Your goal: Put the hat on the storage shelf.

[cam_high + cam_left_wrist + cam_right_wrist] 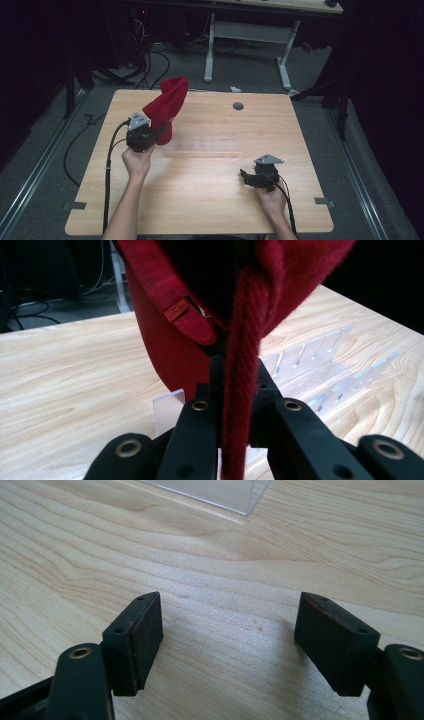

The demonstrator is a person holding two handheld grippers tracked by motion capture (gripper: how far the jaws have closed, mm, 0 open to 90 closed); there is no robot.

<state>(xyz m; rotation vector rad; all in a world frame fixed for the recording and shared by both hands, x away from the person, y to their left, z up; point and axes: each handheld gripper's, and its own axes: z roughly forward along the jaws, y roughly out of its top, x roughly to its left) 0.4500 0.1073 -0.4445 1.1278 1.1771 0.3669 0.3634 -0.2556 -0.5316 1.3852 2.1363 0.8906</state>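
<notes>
Wooden table point(210, 200), red cloth point(167, 105) in left claw point(235, 405)

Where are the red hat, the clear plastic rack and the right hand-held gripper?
red hat point(167, 102), high view, on its raised crown.
clear plastic rack point(310, 352), left gripper view, on its slotted wall.
right hand-held gripper point(227, 642), right gripper view, midway between its open jaws.

Cloth point(167, 107) above table point(210, 200) left-rear – clear rack point(202, 148) beside it, centre.
</notes>
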